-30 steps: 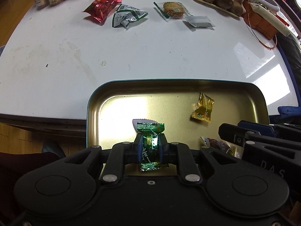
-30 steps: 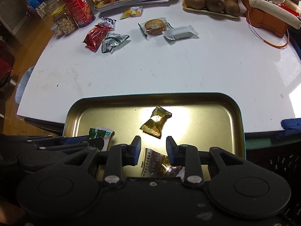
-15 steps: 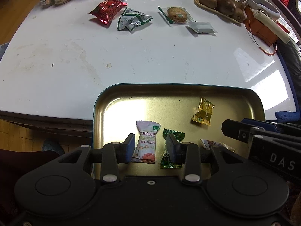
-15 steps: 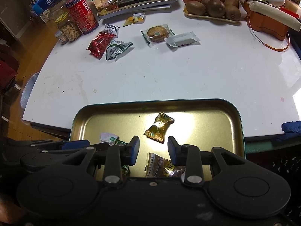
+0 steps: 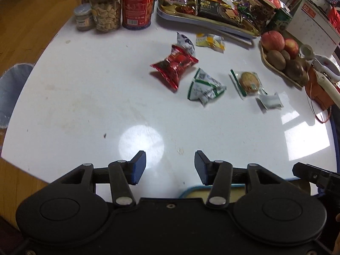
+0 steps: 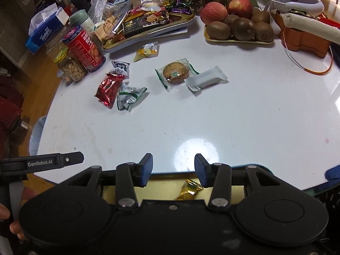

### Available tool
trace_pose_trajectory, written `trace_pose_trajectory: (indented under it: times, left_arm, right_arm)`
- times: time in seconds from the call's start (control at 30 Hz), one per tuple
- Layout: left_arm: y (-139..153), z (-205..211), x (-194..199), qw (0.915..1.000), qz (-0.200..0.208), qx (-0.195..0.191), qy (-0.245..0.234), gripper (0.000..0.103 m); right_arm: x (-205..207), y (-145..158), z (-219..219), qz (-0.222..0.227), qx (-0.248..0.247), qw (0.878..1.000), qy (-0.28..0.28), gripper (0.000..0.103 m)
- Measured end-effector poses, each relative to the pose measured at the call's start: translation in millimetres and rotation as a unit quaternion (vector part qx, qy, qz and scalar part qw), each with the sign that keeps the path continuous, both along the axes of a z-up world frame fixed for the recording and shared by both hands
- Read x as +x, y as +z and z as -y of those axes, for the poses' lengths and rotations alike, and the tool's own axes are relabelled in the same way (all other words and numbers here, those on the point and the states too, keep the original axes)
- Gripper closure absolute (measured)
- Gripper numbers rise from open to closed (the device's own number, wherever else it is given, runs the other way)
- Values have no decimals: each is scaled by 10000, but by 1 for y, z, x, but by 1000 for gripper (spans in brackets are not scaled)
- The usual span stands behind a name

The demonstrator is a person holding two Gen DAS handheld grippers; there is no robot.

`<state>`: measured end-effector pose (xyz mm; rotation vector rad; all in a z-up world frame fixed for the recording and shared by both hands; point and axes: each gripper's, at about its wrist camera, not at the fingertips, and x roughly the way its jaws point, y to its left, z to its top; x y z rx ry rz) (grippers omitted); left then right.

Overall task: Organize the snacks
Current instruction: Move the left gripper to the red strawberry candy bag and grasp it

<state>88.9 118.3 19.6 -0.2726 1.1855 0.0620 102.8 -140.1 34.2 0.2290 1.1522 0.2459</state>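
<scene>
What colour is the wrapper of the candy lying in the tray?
Gold. The candy shows best in the right wrist view, lying in the tray.

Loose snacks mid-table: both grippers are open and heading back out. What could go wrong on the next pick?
The red packet and the green-and-white packet touch, so closing the left gripper on one may drag the other. The cookie pack overlaps the white bar, the same risk for the right gripper. Both grippers sit close together, so they might collide.
</scene>
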Motion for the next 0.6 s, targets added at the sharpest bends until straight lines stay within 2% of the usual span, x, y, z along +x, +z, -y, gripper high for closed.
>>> trace_pose_trajectory:
  times: [0.07,0.27,0.43,0.6]
  left_arm:
    - [-1,-8,20,9996,80,264,-9,47]
    - [-7,-19,76,9958,413,759,-288,46]
    - [-20,-22,114,9923,505,936,-634,47]
    - [-36,-20,140,9915,391,933,-813,47]
  right_arm:
    - [17,-5,-16,-50,21,10000,-16,49]
    - [72,-30,-56,-168,-45,9995,-275,43]
    - [100,-45,-66,-207,-294,9979,-531,43]
    - [116,-58,-70,-359,-191,9971,-651,43]
